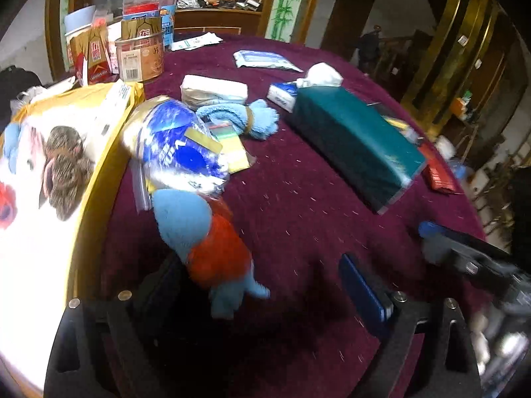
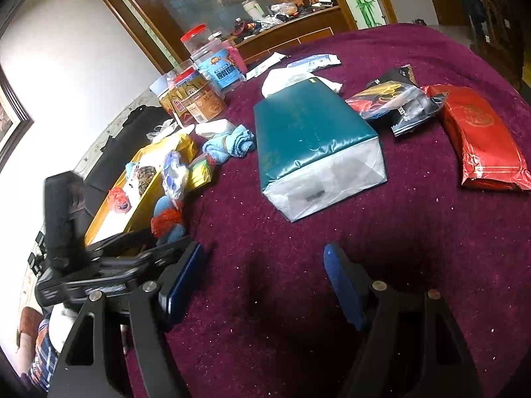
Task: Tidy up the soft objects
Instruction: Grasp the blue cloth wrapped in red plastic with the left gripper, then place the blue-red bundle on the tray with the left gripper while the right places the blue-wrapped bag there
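1. Plush, blue body with an orange-red middle: the soft toy (image 1: 212,248) sits between your left gripper's (image 1: 265,285) fingers, leaning against the yellow tray's (image 1: 99,179) outer wall, on the maroon worktop (image 1: 298,205).
2. Left gripper: fingers wide apart, right pad clear of the toy. Whether the left pad touches it, you can't tell; that side is dark.
3. Right gripper (image 2: 262,282): fingers apart, nothing between them, low over bare cloth.
4. Toy's head end is hidden under a blue-and-white crinkly bag (image 1: 179,149); a small blue foot shows at the bottom.
5. Other soft items: one light-blue towel (image 1: 245,117), rolled and banded, just beyond the bag; two brown fuzzy pieces (image 1: 64,169) inside the tray, plus one red item (image 2: 119,200) there.
6. Counts elsewhere: one teal tissue pack (image 2: 308,132) mid-worktop, one white tissue pack (image 1: 214,91), one red foil pouch (image 2: 481,142), one black-and-yellow packet (image 2: 395,99).
7. Jars (image 1: 139,53) cluster at the far edge; exact count unclear.
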